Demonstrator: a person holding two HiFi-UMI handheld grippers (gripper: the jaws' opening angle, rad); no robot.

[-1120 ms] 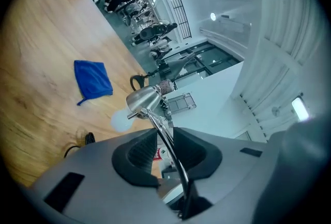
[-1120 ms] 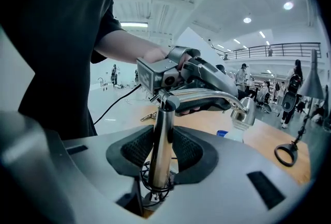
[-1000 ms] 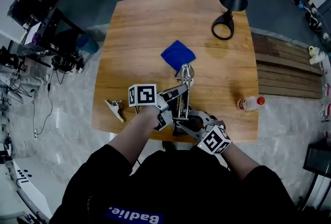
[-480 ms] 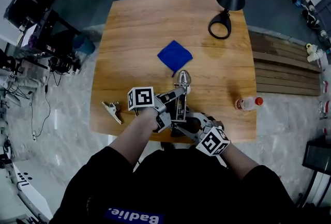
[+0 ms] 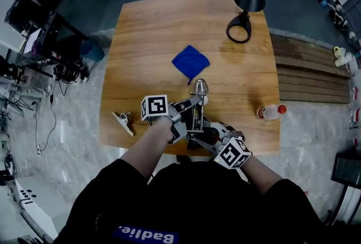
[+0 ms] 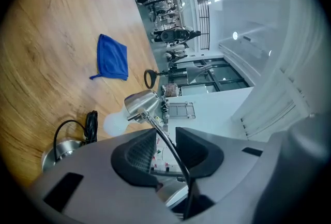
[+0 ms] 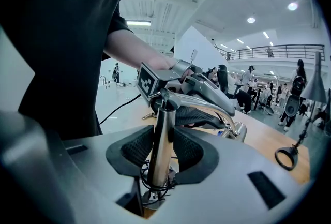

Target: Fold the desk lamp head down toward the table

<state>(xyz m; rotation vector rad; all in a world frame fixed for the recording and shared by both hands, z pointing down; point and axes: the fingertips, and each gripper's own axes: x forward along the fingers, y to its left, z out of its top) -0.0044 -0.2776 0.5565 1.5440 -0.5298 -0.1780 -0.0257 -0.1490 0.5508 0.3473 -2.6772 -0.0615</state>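
Observation:
A chrome desk lamp stands at the table's near edge. Its head (image 5: 201, 87) (image 6: 140, 104) points at the blue cloth (image 5: 190, 62), and its round base (image 6: 61, 150) sits on the wood. My left gripper (image 5: 193, 104) (image 6: 166, 151) straddles the thin lamp arm (image 6: 164, 137). Its jaws are opening, and a gap shows beside the arm. My right gripper (image 5: 201, 134) (image 7: 163, 153) is shut on the upright chrome post (image 7: 162, 140), with both pads against it.
A black lamp with a ring base (image 5: 241, 27) (image 7: 286, 158) stands at the table's far right. A plastic bottle (image 5: 271, 111) lies near the right edge and a metal clip (image 5: 124, 120) at the front left. Wooden slats (image 5: 310, 79) adjoin the table's right side.
The lamp head has come a little nearer to me, away from the blue cloth, and the left gripper moved with it and rolled slightly. The right gripper has kept still on the post.

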